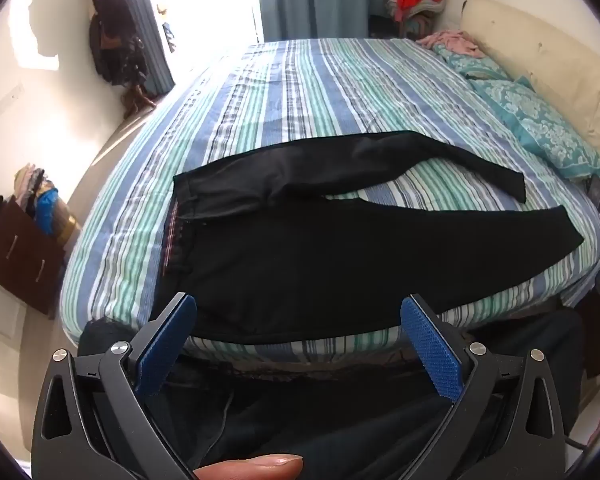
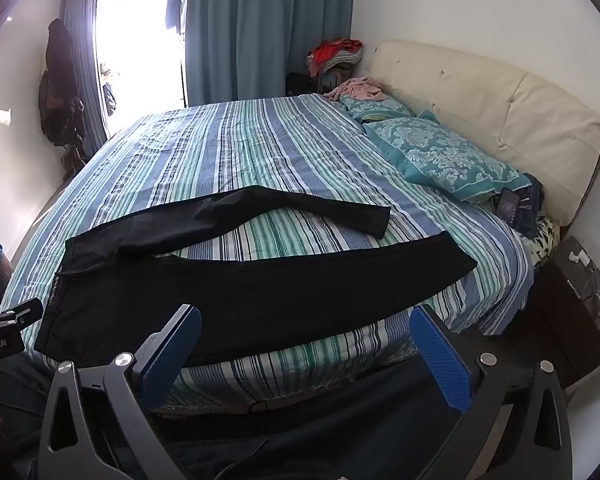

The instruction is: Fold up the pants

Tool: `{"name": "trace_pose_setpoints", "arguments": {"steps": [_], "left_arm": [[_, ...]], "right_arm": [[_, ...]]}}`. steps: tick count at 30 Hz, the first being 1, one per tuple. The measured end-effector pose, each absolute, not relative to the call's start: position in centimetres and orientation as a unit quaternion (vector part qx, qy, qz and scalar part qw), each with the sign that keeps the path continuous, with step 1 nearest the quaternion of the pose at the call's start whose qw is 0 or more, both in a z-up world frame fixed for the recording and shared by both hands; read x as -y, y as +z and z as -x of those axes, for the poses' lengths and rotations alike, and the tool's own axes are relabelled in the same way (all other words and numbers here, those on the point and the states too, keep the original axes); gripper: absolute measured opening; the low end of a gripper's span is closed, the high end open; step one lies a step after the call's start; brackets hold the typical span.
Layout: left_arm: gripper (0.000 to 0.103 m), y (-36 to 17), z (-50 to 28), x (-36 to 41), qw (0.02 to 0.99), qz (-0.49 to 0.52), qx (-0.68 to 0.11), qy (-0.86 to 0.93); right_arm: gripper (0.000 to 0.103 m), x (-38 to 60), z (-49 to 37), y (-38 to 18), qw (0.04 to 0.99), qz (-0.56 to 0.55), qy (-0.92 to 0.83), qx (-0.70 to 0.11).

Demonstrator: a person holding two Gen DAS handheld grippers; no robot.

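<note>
Black pants (image 1: 300, 256) lie flat on the striped bed (image 1: 300, 88), waistband to the left, two legs spread apart to the right. They also show in the right wrist view (image 2: 260, 292). My left gripper (image 1: 298, 308) is open and empty, hovering at the near bed edge over the pants' hip area. My right gripper (image 2: 306, 316) is open and empty, at the near edge over the near leg. The left gripper's body (image 2: 4, 328) shows at the left of the right wrist view.
Teal pillows (image 2: 440, 156) and a cream headboard (image 2: 500, 104) are at the right. A dark nightstand (image 2: 576, 304) stands beside the bed. A brown dresser (image 1: 20, 256) with clothes is at left. Curtains (image 2: 268, 32) and a bright window are behind.
</note>
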State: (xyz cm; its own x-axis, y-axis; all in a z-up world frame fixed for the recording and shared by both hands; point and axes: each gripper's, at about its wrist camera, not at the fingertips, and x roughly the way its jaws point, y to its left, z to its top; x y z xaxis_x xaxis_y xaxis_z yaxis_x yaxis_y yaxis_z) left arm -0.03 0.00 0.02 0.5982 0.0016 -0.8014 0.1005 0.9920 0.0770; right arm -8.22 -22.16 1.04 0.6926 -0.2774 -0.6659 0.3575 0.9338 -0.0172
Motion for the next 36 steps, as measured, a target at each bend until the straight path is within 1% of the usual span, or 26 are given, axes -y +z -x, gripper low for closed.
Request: {"name": "trace_pose_setpoints", "arguments": {"steps": [36], "left_arm": [[0.103, -0.8, 0.3, 0.7, 0.885, -0.076, -0.457, -0.032]], "right_arm": [[0.103, 20.5, 7.7, 0.4, 0.918, -0.035, -0.171, -0.355]]}}
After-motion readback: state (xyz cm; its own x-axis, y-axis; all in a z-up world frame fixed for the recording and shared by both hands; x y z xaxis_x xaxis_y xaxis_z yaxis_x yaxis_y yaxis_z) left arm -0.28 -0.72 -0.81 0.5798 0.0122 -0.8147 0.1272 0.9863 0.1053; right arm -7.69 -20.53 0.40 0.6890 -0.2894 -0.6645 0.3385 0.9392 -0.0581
